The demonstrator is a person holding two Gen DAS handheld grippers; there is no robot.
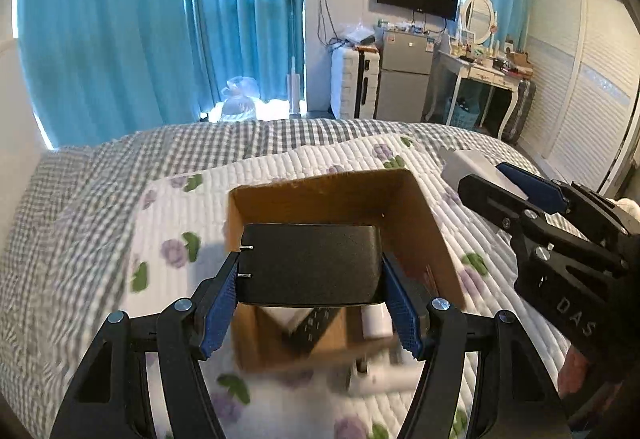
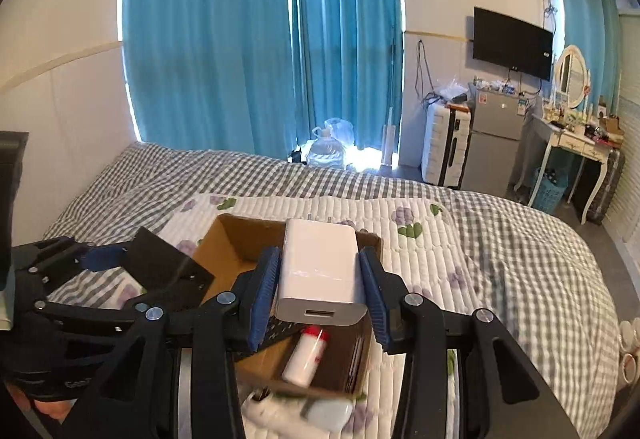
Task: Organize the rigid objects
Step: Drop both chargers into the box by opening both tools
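Note:
My left gripper (image 1: 311,271) is shut on a black power adapter (image 1: 312,259), whose two prongs stick out to the left. It hangs over an open cardboard box (image 1: 420,215) on the bed. My right gripper (image 2: 320,267) is shut on a white USB charger (image 2: 320,259), held above the same box (image 2: 236,239). Inside the box lie a white bottle with a red cap (image 2: 306,353) and a black flat device (image 2: 280,331). Each view shows the other gripper: the right gripper (image 1: 482,175) with the white charger (image 1: 468,165), the left gripper (image 2: 152,271) with the black adapter (image 2: 172,263).
The box rests on a white floral quilt (image 2: 420,251) over a grey checked bedsheet (image 2: 520,239). White plastic items (image 2: 304,411) lie in front of the box. Beyond the bed stand blue curtains, a white suitcase (image 2: 444,147), a small fridge (image 2: 496,143) and a dressing table (image 2: 576,143).

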